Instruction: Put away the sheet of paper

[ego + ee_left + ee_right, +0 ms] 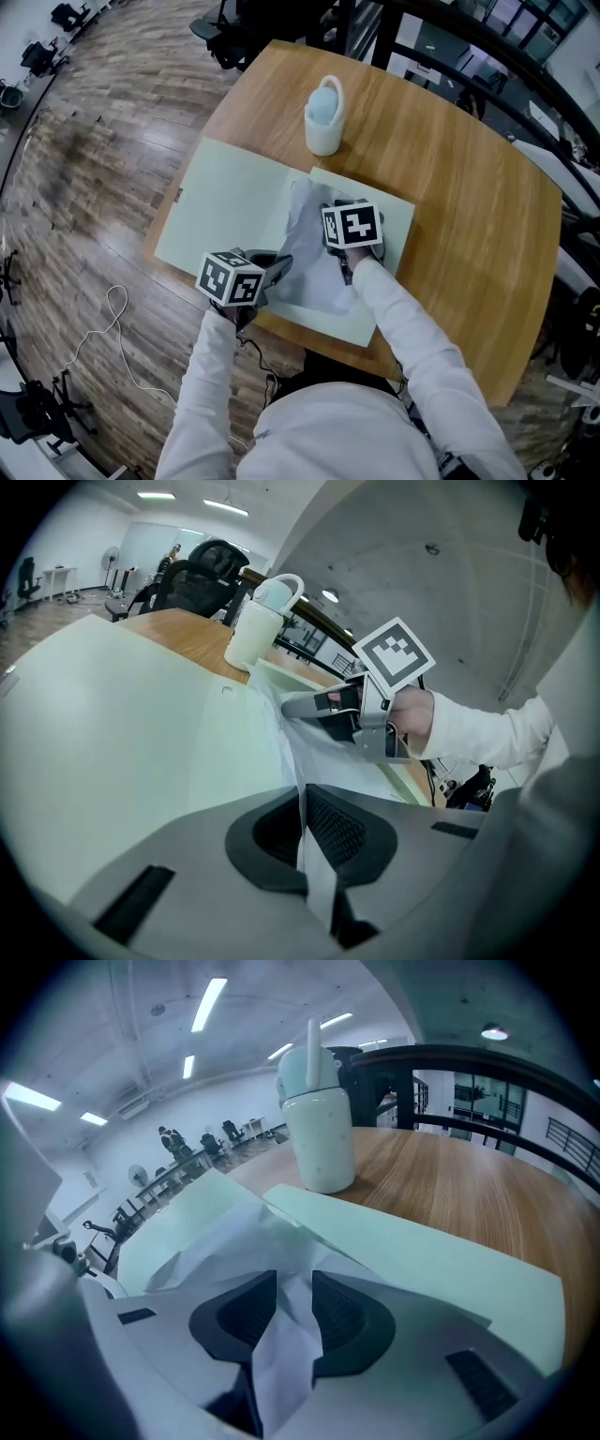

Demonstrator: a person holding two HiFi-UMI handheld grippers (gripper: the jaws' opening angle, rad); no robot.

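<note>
ok so left claw [278, 269] clamps the paper sheet [314, 272] at 7 o'clock, right claw [292, 1290] sits apart around a fold; I'd smooth it flat into the folder [225, 216].

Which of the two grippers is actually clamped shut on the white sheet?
The left gripper: its jaws are pressed together on the sheet of paper. The right gripper has its jaws apart, with the sheet only lying loose between them.

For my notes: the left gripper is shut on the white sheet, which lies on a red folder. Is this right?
The folder is pale green, not red; the head view shows it. The left gripper is indeed shut on the white sheet.
</note>
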